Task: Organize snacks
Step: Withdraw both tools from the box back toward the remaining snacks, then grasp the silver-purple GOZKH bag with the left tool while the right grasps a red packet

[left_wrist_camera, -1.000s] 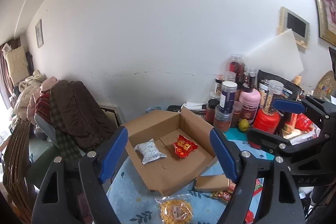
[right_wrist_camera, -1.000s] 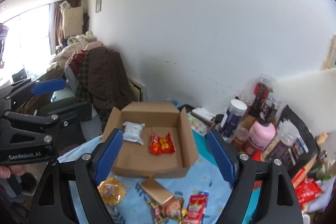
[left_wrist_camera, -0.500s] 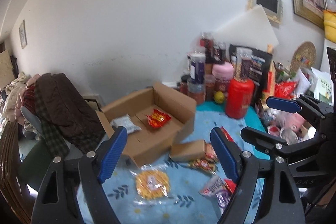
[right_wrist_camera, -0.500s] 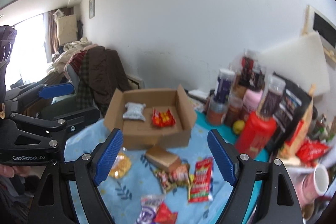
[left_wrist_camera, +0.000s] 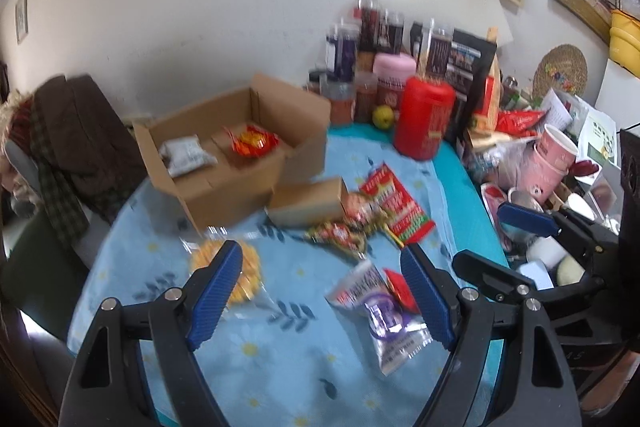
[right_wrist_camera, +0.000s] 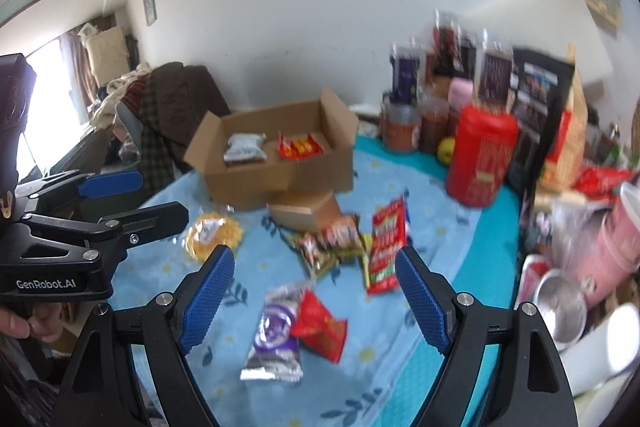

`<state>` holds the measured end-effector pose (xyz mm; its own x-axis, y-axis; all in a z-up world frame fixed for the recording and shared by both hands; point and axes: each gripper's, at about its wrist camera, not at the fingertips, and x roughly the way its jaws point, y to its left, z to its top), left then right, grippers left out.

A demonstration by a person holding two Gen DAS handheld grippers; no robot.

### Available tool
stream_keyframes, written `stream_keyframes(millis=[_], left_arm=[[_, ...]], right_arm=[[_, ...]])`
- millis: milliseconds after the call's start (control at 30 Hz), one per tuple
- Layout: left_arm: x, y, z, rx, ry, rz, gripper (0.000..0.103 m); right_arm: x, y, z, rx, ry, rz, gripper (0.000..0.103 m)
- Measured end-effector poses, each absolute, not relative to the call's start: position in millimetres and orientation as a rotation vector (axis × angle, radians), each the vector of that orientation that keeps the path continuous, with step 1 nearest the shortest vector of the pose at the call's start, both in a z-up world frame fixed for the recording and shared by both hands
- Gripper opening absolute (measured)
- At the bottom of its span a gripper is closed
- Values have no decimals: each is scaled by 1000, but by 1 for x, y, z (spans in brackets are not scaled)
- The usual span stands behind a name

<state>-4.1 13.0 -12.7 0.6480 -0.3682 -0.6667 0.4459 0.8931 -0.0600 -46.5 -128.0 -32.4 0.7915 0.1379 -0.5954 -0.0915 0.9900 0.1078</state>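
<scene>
Jaws wide on both: left gripper (left_wrist_camera: 322, 293) and right gripper (right_wrist_camera: 316, 293) empty above blue-clothed surface (right_wrist_camera: 440, 339). Cardboard box (right_wrist_camera: 280, 163) at 12 o'clock, already holding grey pouch (right_wrist_camera: 245, 147) and red packet (right_wrist_camera: 300, 147). Loose snacks between box and grippers: long red packet (right_wrist_camera: 386, 247), yellow round pack (right_wrist_camera: 214, 235), purple-silver pouch (right_wrist_camera: 276, 331) touching small red pouch (right_wrist_camera: 320, 327). Likely light, crinkly, slippery film, crushable contents; pinch at sealed edge, gently.
</scene>
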Motion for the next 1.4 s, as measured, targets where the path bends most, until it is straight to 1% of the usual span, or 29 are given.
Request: stream_keyframes(millis=[167, 467, 633, 767, 1033, 1067, 1100, 1133, 1167, 1400], left_arm=[[-9, 9, -40, 99, 793, -463, 82], [-9, 6, -80, 75, 895, -454, 82], [-1, 9, -94, 45, 939, -449, 82], [5, 15, -101, 44, 961, -408, 82], [16, 19, -104, 3, 981, -413, 82], [16, 17, -104, 6, 983, -416, 82], [17, 15, -104, 10, 984, -419, 82], [17, 13, -104, 15, 985, -422, 82], [17, 11, -104, 20, 986, -425, 82], [24, -6, -111, 36, 1007, -463, 82]], right_arm=[[-50, -135, -64, 103, 705, 121, 84], [-45, -141, -100, 69, 774, 105, 84], [-34, -141, -115, 64, 806, 137, 83], [-20, -138, -129, 42, 841, 164, 77], [-4, -133, -139, 66, 845, 259, 75], [-2, -133, -140, 72, 849, 272, 70], [1, -133, -141, 79, 858, 290, 61], [3, -132, -143, 72, 871, 288, 59], [5, -131, -146, 58, 886, 279, 48], [-1, -138, -144, 51, 891, 254, 40]])
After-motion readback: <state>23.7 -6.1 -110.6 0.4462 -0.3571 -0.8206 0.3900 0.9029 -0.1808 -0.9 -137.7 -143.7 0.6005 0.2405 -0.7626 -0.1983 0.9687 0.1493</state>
